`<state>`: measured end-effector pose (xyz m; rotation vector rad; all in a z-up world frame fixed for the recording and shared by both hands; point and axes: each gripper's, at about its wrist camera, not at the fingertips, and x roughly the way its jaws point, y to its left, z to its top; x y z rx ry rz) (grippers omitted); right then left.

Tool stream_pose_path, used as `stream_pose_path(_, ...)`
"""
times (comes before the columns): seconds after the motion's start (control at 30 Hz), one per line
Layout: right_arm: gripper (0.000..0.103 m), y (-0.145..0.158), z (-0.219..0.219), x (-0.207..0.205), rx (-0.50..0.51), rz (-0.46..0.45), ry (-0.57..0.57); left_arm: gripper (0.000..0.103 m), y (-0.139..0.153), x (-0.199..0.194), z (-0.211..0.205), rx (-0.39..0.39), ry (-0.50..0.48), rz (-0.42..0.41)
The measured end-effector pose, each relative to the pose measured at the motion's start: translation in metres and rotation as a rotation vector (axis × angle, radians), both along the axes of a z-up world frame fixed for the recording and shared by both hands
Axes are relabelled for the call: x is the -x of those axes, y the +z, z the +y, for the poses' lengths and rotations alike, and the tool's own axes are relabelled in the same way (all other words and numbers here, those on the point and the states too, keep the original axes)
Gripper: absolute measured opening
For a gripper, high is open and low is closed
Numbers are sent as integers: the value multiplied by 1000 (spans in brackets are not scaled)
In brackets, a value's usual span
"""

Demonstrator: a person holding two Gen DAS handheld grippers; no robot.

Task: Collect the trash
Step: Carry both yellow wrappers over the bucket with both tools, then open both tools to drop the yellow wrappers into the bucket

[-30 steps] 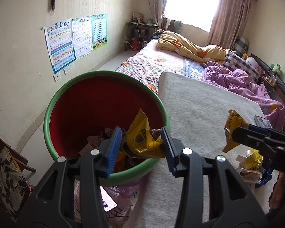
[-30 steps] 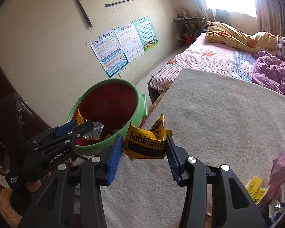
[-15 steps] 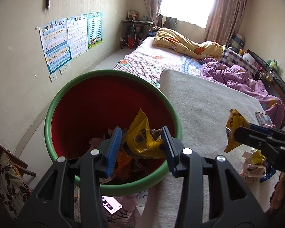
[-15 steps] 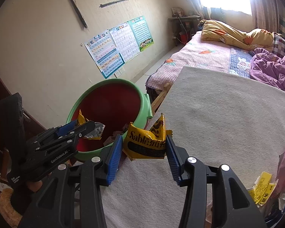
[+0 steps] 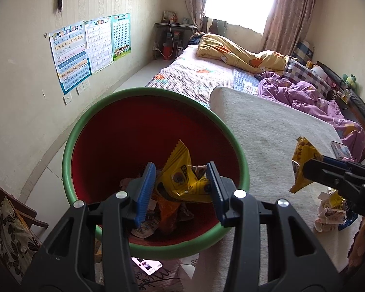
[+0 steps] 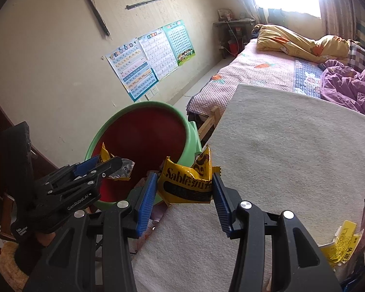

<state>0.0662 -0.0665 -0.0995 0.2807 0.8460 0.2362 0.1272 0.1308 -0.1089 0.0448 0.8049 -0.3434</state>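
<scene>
Green plastic rim, red inside: one round waste bin (image 5: 153, 243) on the floor at far left, beside the bed edge, part-filled with wrappers.

Left hand-held gripper (image 5: 181, 182) hangs over the bin mouth, blue pads clamped on one crumpled yellow foil snack wrapper (image 5: 182, 177). It sits well inside the rim, so a release here should drop true.

Right hand-held gripper (image 6: 185, 189) is clamped on a second yellow foil wrapper printed "Sable" (image 6: 186, 182). This one hangs over the edge of the grey-white bed cover (image 6: 292, 150), just short of the bin, not above the opening.

Risks, as judged: letting go of the right wrapper from here would land it on the cover or in the gap between bed and bin. Light foil can also cling to a ribbed pad or flutter wide. The two grippers are near each other and could knock if both crowd the bin.

Count: bins one; grippers two; wrappers held two; loose pile of yellow and white scraps (image 5: 331, 214) on the cover at far right, number unclear.
</scene>
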Motion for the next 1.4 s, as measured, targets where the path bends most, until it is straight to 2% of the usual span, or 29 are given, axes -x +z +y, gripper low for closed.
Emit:
stream_pose_path(0.37,46,0,21,-19,-5,8,33,41,-9,-14,21,-14,18,19)
stream_pose_path(0.83,46,5,58,-71,-48,-4,102,41,-16,-33,39,-15,26,36)
stream_pose_path(0.93,61,5,66,-79,-71,3,117,45,-18,-34,42,-8,29,49)
stream_pose_path(0.97,61,5,67,-80,-77,7,122,51,-18,-34,43,-8,34,46)
stream_pose_path(1.03,61,5,68,-81,-84,7,123,54,-18,-34,44,-6,41,42)
stream_pose_path(1.2,63,7,54,-69,-96,4,97,55,-19,-28,42,-11,57,46)
stream_pose_path(1.4,63,10,-3,-32,-54,7,-3,58,-12,-16,20,-13,27,18)
